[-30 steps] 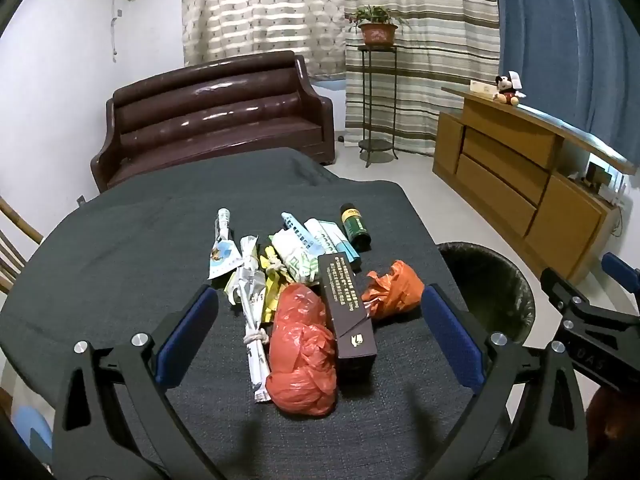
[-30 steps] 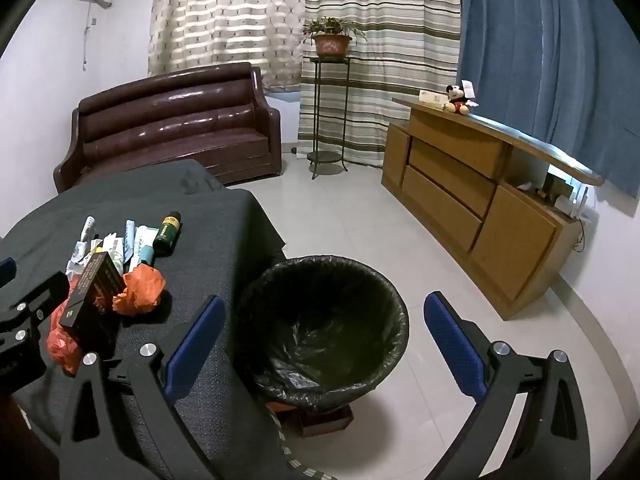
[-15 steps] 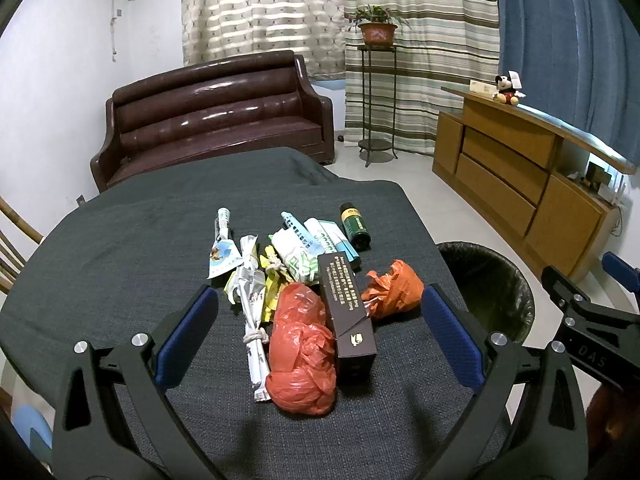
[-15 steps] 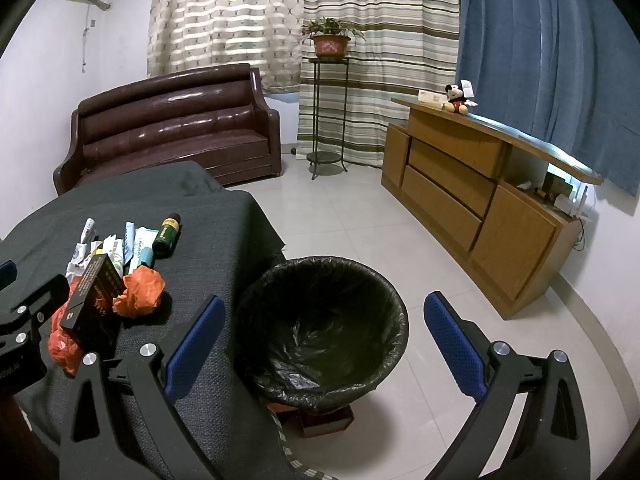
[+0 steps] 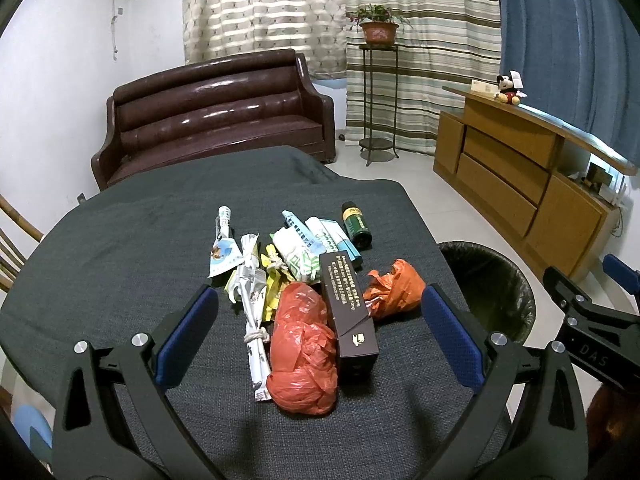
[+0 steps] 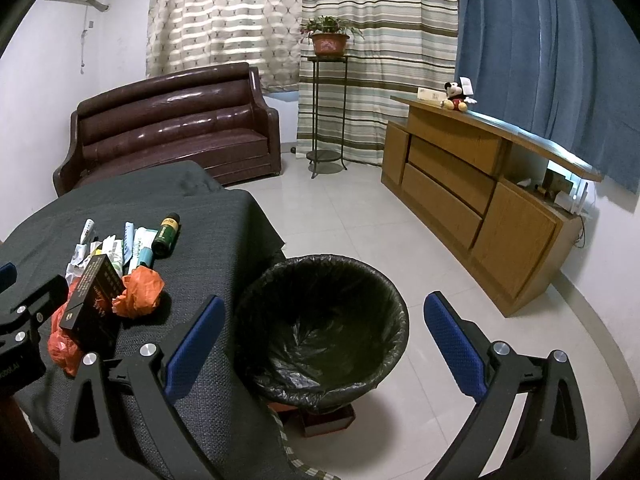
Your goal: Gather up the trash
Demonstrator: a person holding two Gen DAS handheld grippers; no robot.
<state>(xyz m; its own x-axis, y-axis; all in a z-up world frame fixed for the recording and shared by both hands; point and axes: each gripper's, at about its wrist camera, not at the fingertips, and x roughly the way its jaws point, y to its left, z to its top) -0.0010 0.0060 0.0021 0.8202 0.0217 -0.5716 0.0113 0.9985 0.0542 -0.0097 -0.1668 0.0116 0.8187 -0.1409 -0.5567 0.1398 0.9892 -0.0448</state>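
Brown leather sofa (image 5: pixel 216 120), potted plant (image 5: pixel 376 28) on stand, wooden sideboard (image 6: pixel 480 196), Mickey toy (image 6: pixel 456 96)

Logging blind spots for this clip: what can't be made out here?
- Dark box print: too small, left wrist view.
- Trash bin bottom: black liner folds hide it, right wrist view.
- Red bag contents: opaque.
- Left gripper body: cut off by bottom edge.

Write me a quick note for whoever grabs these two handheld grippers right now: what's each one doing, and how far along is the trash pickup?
Left gripper: open, empty, facing the trash pile on the dark grey cloth-covered table.
Right gripper: open, empty, pointed over the black-lined round trash bin on the floor beside the table.
Pile: big red plastic bag, dark brown cardboard box, small orange bag, green bottle, knotted wrappers.
Done: nothing collected that shows.
Left: everything.
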